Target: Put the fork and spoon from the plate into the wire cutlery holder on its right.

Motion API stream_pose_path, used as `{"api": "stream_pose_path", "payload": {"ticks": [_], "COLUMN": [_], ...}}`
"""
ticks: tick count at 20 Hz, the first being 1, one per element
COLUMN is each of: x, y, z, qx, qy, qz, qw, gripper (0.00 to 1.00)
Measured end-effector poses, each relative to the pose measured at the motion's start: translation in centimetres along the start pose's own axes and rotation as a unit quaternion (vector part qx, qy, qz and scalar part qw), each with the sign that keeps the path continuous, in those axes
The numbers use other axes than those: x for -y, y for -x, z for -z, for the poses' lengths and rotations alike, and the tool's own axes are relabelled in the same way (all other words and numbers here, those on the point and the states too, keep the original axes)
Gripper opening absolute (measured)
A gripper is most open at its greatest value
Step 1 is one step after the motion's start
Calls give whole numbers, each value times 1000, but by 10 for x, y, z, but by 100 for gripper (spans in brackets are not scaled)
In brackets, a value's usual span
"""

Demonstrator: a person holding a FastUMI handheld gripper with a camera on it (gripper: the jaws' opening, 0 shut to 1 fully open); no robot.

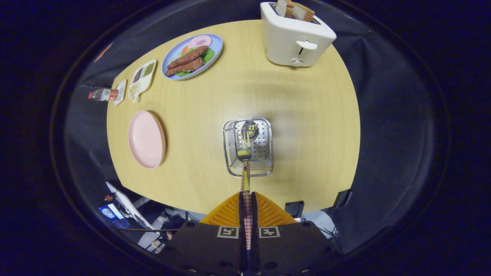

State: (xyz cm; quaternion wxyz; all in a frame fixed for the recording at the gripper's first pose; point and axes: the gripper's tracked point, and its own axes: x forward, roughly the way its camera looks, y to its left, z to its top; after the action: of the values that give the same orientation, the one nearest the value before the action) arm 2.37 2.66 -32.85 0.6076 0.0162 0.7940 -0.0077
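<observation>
One gripper [247,199] is seen, its two orange fingers [226,212] pressed together on the red-checked handle of one fork [245,147]. The gripper is aimed steeply down at the table [307,126] from above its near edge. The fork is held upright, handle towards the camera, its tined head lowered into the one wire cutlery holder [248,146] just ahead of the fingers. Inside the holder, beyond the fork's head, one spoon [251,128] is seen against the perforated floor.

The holder is set apart from everything else, with bare wood on all sides of it and the table's near edge close behind the fingers. To the holder's left, well apart, one pink plate [145,140] is seen with nothing on it, close to the table's left edge.

Farther off, along the left edge, one bottle [101,94], one small white dish [121,92] and one divided tray of condiments [142,78] are lined up. Beyond them one blue plate [218,46] of food is placed. At the far right edge one white toaster [295,42] is standing, two slices of bread [293,9] raised from its slots. A broad open stretch of table is left between toaster and holder.
</observation>
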Motion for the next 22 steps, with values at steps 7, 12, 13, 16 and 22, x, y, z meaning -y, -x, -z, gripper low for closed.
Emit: {"api": "stream_pose_path", "payload": {"ticks": [7,12,13,16,22], "x": [-2,-5,-5,-6,-11], "y": [-2,-5,-6,-8,-11], "z": [-3,-6,-7,-11,-19], "qx": [-25,-34,-35,-38,-36], "qy": [-5,-9,-9,-10,-11], "qz": [10,5,6,7,5], "qw": [1000,999,999,999,999], "gripper": [7,7,7,7,10]}}
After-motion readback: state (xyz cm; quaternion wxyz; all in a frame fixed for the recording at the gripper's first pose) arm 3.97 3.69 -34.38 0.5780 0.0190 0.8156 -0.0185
